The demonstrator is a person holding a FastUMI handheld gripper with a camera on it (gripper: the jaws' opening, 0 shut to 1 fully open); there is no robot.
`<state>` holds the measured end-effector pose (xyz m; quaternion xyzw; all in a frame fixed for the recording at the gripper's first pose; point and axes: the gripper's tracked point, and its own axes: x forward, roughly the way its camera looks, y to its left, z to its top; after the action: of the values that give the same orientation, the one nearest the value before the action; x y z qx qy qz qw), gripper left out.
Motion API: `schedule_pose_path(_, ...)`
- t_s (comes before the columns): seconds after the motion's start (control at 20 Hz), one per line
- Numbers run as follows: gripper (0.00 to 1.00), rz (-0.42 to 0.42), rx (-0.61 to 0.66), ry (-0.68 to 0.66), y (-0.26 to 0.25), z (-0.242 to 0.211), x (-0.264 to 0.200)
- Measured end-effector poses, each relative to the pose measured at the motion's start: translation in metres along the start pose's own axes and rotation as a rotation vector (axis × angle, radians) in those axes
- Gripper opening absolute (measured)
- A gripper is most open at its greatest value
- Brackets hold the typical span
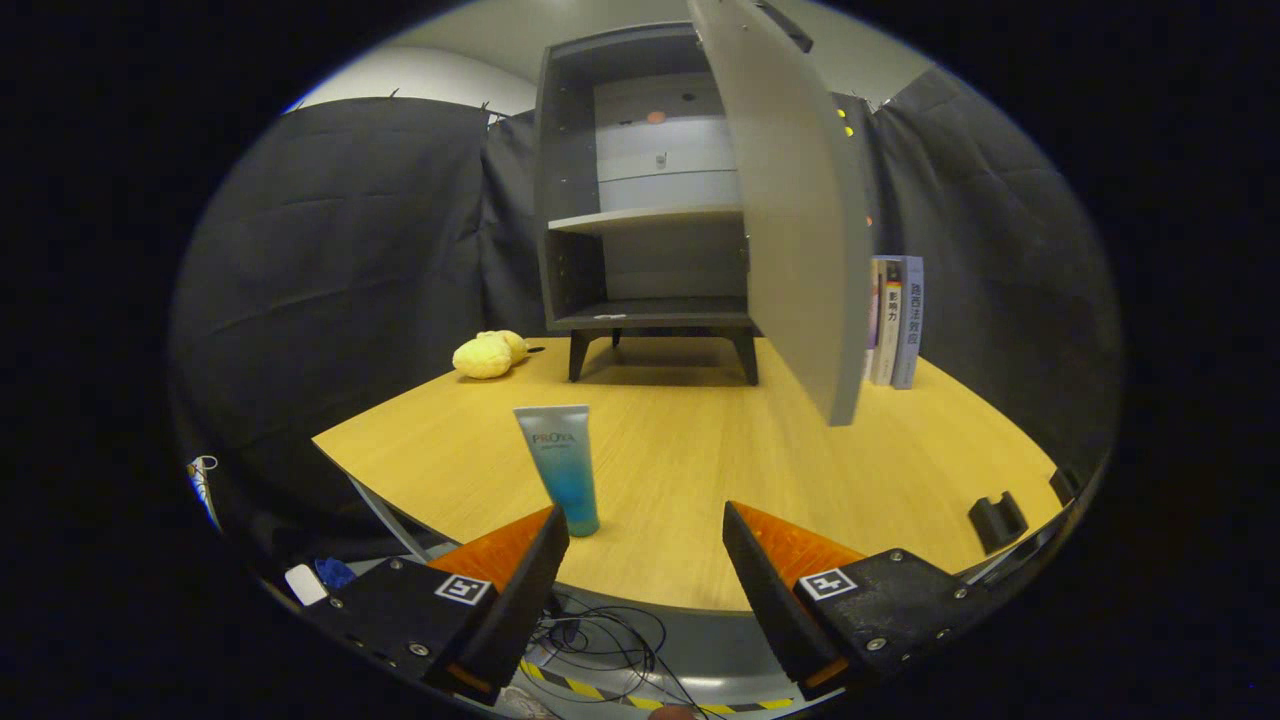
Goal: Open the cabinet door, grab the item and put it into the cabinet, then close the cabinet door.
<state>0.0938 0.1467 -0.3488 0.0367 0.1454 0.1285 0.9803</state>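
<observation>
Wooden table holds an upright blue-green tube just ahead of spread, empty fingers.

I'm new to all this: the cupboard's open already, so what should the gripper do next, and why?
Probably ease forward and left to bracket the tube. The cabinet door is swung open, the tube stands upright on the table just ahead of the left finger, and the gripper is open, holding nothing.

tube: pale teal fading to deeper blue-green at its base | cabinet: dark grey frame, lighter grey shelf and back | door: light grey | table: yellow-tan wood grain | plush toy: yellow | books: white, lilac spines | floor tape: yellow-black stripes
</observation>
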Motion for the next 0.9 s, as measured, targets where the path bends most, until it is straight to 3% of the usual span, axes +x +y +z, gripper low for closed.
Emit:
schedule_pose_path(0.4,0.94,0.027,-0.024,0.008,0.050,-0.011,0.080)
schedule_pose_path(0.45,0.88,0.013,-0.027,0.004,0.046,-0.009,0.086)
schedule_pose_path(0.5,0.72,0.003,-0.027,0.006,0.043,-0.009,0.088)
schedule_pose_path(0.6,0.50,0.008,-0.028,0.022,0.045,-0.011,0.090)
schedule_pose_path(0.9,0.46,0.015,-0.015,0.060,0.040,0.009,0.080)
